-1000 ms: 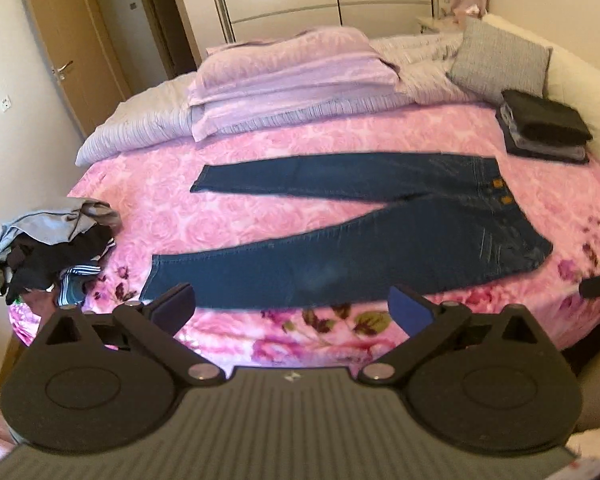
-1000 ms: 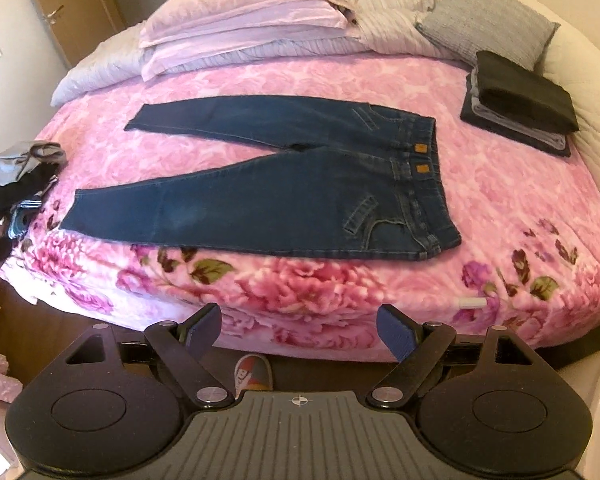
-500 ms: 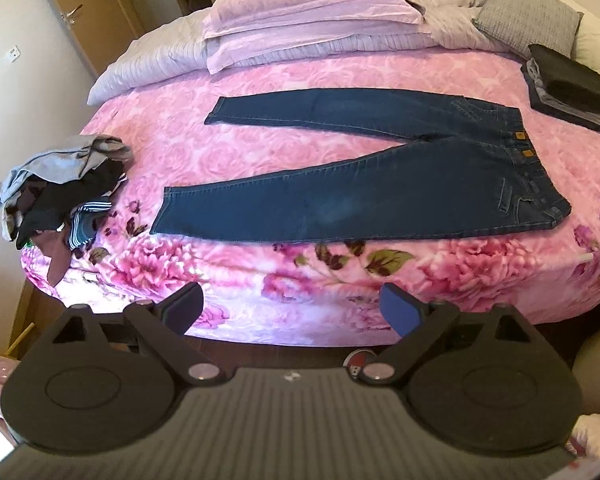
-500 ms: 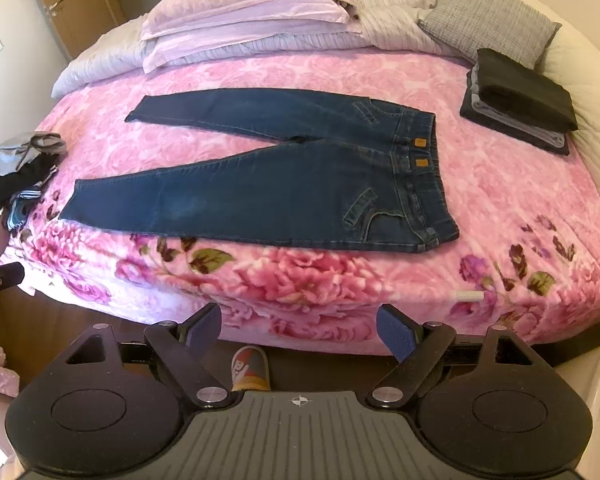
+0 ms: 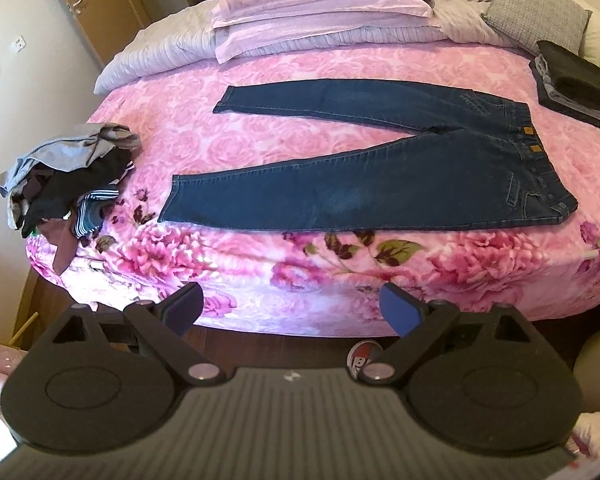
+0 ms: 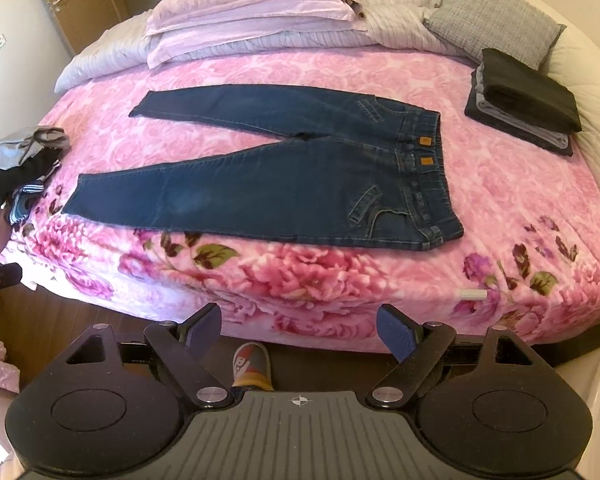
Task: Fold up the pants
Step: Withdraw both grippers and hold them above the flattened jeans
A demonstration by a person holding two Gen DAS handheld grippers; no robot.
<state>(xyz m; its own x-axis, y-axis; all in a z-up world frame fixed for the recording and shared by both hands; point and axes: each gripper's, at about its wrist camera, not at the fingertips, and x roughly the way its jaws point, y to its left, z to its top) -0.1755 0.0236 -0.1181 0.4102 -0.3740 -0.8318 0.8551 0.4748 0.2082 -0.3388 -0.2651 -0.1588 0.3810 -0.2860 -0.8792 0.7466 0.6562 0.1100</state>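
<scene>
A pair of dark blue jeans point(image 5: 380, 184) lies flat and unfolded on a bed covered by a pink floral blanket point(image 5: 300, 264), legs spread in a V toward the left and waistband toward the right, well ahead of both sets of tongs, which hang off the near edge of the bed and touch nothing. The left tongs point(image 5: 292, 306) stand wide open and empty, their blue pads level with the blanket's draped edge; the right tongs point(image 6: 300, 330) are likewise spread apart with nothing between them. Seen from the left wrist, the heap of loose clothes point(image 5: 66, 176) at the bed's left edge is in full view, near the hem of the closer trouser leg, with a door and wall switches beyond; the folded stack of dark garments point(image 5: 572, 80) is crowded into the right margin. The right wrist view shows that stack point(image 6: 524, 96) whole, lying apart from the waistband beside a grey cushion point(image 6: 496, 20), and picks out the two tan waistband patches point(image 6: 424, 142), a slippered foot point(image 6: 252, 364) on the floor between the fingers, and the tip of the other tool point(image 6: 0, 276) at the left edge. Lilac pillows point(image 6: 252, 0) sit at the head of the bed. Both tools are held low, pointing forward across the bed, tilted slightly downward
</scene>
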